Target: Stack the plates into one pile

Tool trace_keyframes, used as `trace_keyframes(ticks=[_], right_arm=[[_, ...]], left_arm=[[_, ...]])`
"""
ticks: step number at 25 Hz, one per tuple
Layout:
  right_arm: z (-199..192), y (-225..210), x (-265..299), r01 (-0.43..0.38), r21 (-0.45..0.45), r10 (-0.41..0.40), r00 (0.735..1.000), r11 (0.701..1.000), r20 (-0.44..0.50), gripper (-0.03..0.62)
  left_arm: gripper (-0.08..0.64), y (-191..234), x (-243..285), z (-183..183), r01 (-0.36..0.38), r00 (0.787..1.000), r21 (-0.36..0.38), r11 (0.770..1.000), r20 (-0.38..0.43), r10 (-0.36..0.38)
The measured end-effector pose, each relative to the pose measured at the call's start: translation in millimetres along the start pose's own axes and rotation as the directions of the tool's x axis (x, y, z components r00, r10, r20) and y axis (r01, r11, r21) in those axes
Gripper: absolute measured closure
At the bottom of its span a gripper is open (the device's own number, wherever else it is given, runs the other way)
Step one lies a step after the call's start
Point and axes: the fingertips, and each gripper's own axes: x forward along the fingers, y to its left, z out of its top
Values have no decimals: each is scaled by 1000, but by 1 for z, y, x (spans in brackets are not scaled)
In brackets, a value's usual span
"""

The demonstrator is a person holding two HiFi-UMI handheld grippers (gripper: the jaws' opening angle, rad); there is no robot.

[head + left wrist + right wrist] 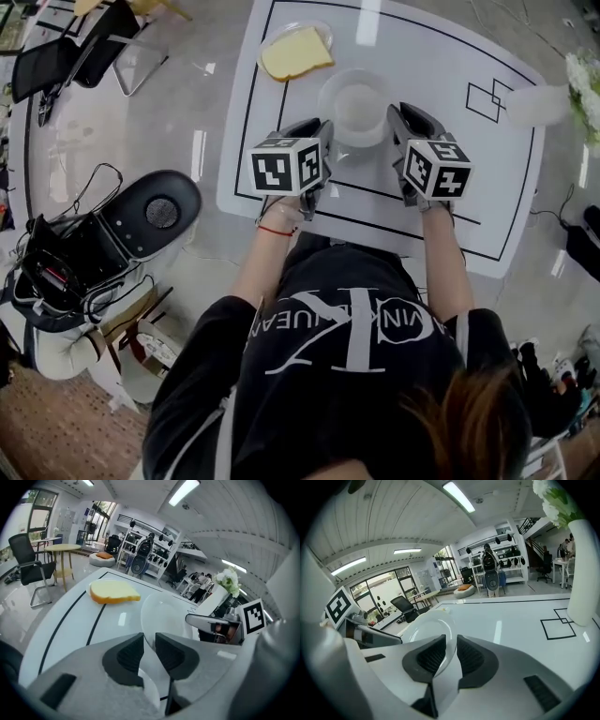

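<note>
I am holding the plate (354,105) from both sides. My left gripper (322,131) is pinching its left rim and my right gripper (397,120) is pinching the right rim, each with the thin edge caught between its ribbed dark pads. I am taking it at two opposite points because the plate is wide, shallow and slick. A single pinch on one edge would, I judge, let it tip or slide out. It is sitting level between the grippers over the middle of the white mat (487,202). I cannot tell for certain whether it is clear of the mat.

The plate is round, see-through and glassy, with a low raised rim that gives the pads something to bite on. Beyond it, towards the far left corner of the mat, a yellow slice (295,52) that looks like soft bread is lying. A second plate (317,28) of the same clear kind seems to be lying under it, with only its rim showing past the slice. I reckon the pile is meant to go there, and the slice is going to be in the way of a flat seat. The mat is smooth, marked with thin black lines, and lying on a glossy desk (202,103). A tall white vase (583,573) is standing well apart on the right.
</note>
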Motion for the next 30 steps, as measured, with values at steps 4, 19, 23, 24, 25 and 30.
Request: trace_keyframes(ticks=[4,19,23,24,25,30], right_arm=[[-17,66,-42,-10,-17,10,1000,1000,13,517],[-83,122,6,-43,-8,42,995,999,-93,515],[-96,136,9,-48,-9,47,992,999,-117,514],[-98,138,10,-49,-13,47,991,999,-122,512],[-99,140,11,-50,-17,48,991,999,-127,512],[-102,145,13,-46,-47,39,988,998,-152,512]], left_arm=[[482,4,-72,-31,-2,1000,8,1000,25,1],[480,82,-86,-76,-27,999,-36,999,-27,26],[479,93,-95,-86,-36,999,-44,998,-34,35],[477,96,-96,-87,-38,999,-45,998,-38,36],[477,98,-97,-89,-39,998,-45,998,-41,37],[471,102,-98,-94,-30,997,-34,999,-70,28]])
